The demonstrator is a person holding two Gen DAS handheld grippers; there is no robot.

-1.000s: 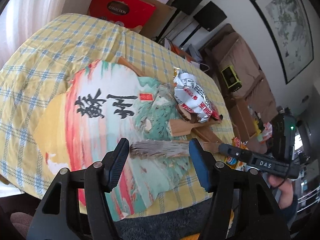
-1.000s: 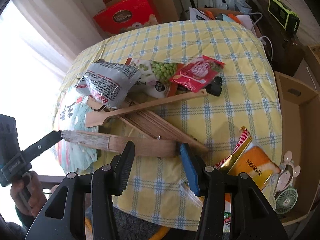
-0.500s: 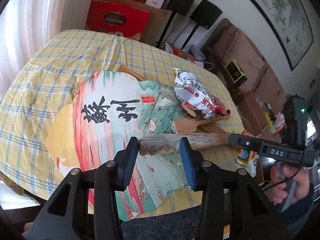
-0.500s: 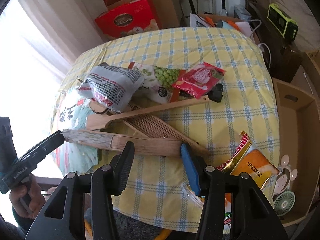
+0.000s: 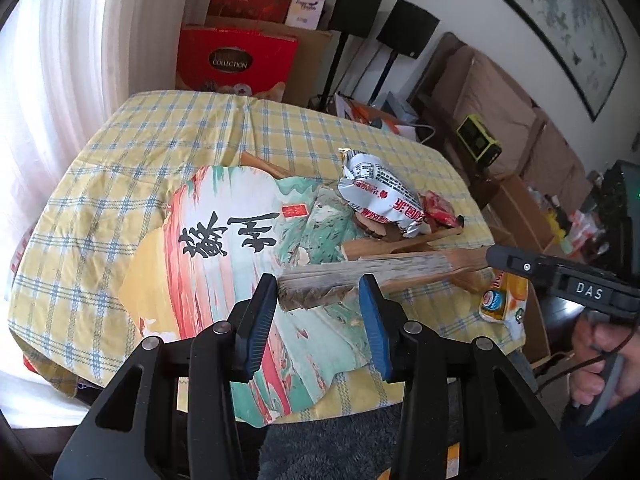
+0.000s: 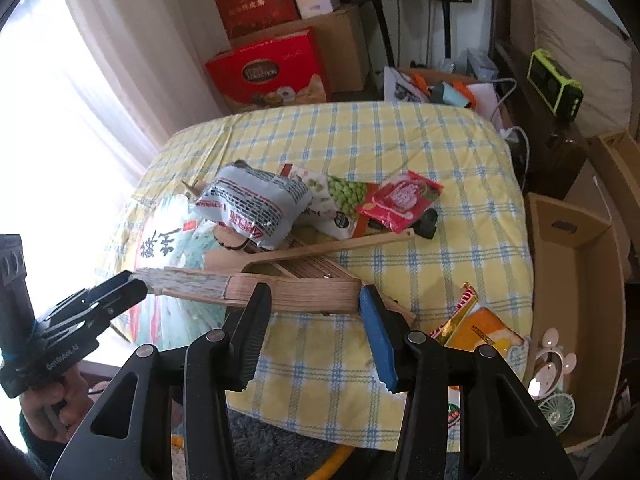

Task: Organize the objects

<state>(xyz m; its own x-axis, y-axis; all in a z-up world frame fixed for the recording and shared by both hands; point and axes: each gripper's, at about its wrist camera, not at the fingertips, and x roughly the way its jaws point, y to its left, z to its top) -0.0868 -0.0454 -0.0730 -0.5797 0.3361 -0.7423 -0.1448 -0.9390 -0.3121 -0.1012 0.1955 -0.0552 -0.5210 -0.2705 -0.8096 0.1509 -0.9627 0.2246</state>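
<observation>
A folded wooden fan [image 5: 360, 276] hangs level just above the yellow-checked table [image 5: 160, 140], held at both ends. My left gripper [image 5: 318, 308] is shut on its frayed paper end; the right wrist view shows those fingers [image 6: 132, 284] clamped there. My right gripper [image 6: 316, 304] grips the fan's [image 6: 304, 290] wooden handle end, its jaws closing tighter on the wood. In the left wrist view its fingers [image 5: 496, 258] reach the fan's far end. Under the fan lies an open paper fan [image 5: 224, 240] with black calligraphy.
A wooden spatula [image 6: 320, 246], a silver snack bag [image 6: 252, 204], a green pea bag [image 6: 340, 196] and a red packet [image 6: 400, 196] lie mid-table. An orange packet [image 6: 484, 332] sits at the right edge. An open cardboard box [image 6: 576, 280] stands on the floor beside it.
The left jaws closed onto the folded fan's paper end. Both grippers then rose, and the fan came up off the table with them.
</observation>
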